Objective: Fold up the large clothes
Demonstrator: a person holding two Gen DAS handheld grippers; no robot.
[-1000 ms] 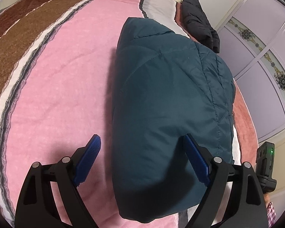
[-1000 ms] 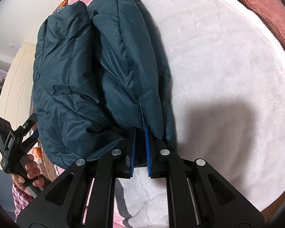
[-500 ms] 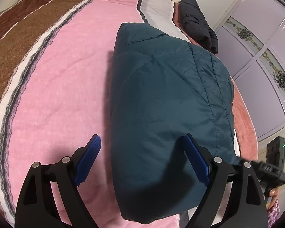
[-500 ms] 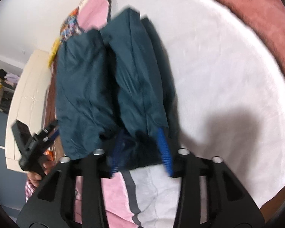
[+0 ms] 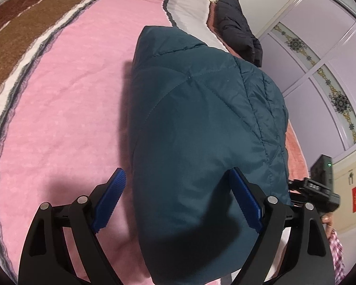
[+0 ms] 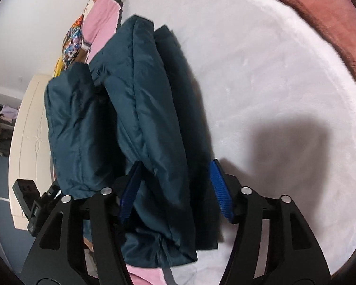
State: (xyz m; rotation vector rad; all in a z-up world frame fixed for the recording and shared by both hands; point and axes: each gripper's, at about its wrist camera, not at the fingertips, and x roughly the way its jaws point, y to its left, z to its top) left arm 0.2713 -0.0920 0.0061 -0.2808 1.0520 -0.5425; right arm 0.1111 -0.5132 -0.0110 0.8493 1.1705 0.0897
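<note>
Jacket: folded teal quilted puffer jacket lies on the bed, across its pink and white blanket bands.
Left hand-held gripper: spread wide above the jacket's near end, pads clear of the fabric.
Right hand-held gripper: jaws opening, jacket edge between them, not pinched.
Far edge: black puffy garment.

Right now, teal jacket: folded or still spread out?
Folded. The teal jacket lies as a compact bundle on the bed, and the right wrist view shows its layers stacked, with no sleeve lying loose.
</note>
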